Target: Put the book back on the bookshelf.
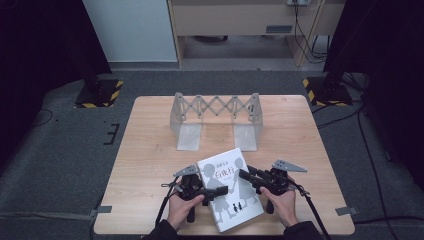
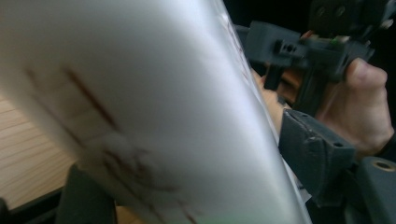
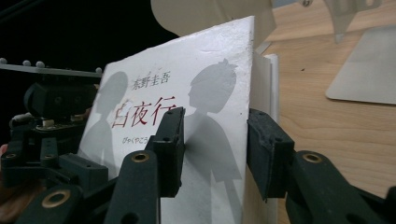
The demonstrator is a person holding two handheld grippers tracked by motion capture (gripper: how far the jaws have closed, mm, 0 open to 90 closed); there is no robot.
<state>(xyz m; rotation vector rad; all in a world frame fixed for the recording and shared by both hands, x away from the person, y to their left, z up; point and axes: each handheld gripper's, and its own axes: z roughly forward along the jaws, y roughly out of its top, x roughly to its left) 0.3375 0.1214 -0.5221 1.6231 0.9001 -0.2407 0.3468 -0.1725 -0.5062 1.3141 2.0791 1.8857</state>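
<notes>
A white book [image 1: 227,172] with grey silhouette figures and red characters on its cover is held tilted above the wooden table [image 1: 145,160] near the front edge. My left gripper [image 1: 220,191] is shut on its left edge, and the book [image 2: 163,107] looms large and blurred between that gripper's [image 2: 201,182] jaws. My right gripper [image 1: 243,175] is shut on the right edge. In the right gripper view the book [image 3: 210,88] stands between the jaws of my right gripper [image 3: 217,151], one on the cover and one behind the pages. The left gripper [image 3: 51,130] sits beyond the book.
A grey metal expanding book rack [image 1: 216,117] with two flat base plates stands at the back middle of the table. Two black stands with yellow-black striped bases [image 1: 100,95] [image 1: 325,90] stand on the floor beyond the table's far corners. Cables trail along the right.
</notes>
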